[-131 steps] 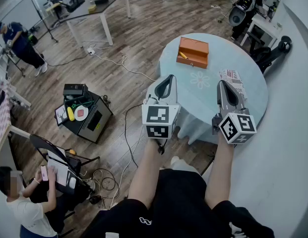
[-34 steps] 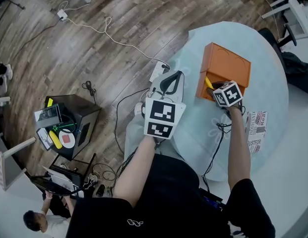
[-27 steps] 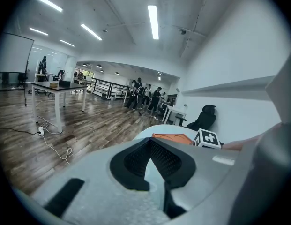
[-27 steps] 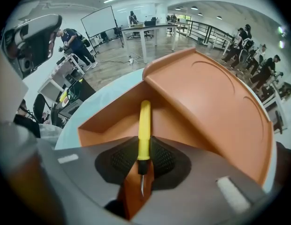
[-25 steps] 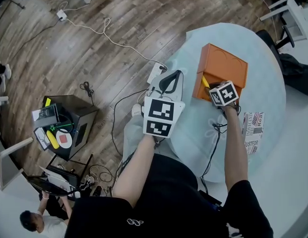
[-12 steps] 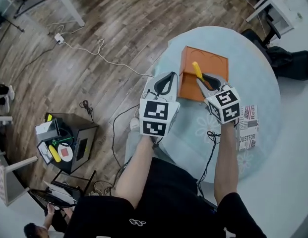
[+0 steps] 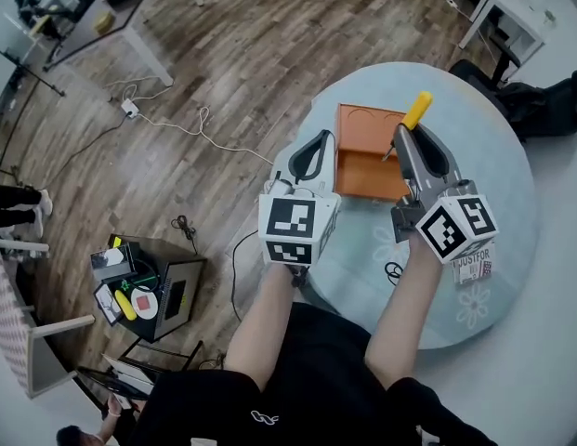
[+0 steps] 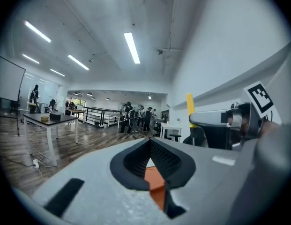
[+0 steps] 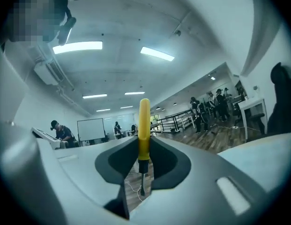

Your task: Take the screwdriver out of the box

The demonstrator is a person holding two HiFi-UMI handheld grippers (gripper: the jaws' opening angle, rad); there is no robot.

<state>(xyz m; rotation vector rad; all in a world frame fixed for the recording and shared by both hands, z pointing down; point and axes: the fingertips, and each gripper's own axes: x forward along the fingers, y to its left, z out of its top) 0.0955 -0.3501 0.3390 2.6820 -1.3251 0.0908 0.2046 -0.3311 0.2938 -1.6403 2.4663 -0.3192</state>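
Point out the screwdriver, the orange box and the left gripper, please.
screwdriver [image 7: 417, 110]: head view, on its yellow handle.
orange box [image 7: 364, 177]: head view, on a bare part of its inside.
left gripper [image 7: 323, 137]: head view, between its fingertips.

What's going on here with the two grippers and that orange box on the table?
A person is working two handheld grippers over a round table. The right gripper is clamped on a yellow-handled screwdriver, holding it up clear of the open orange box. The left gripper hangs beside the box with nothing in it.
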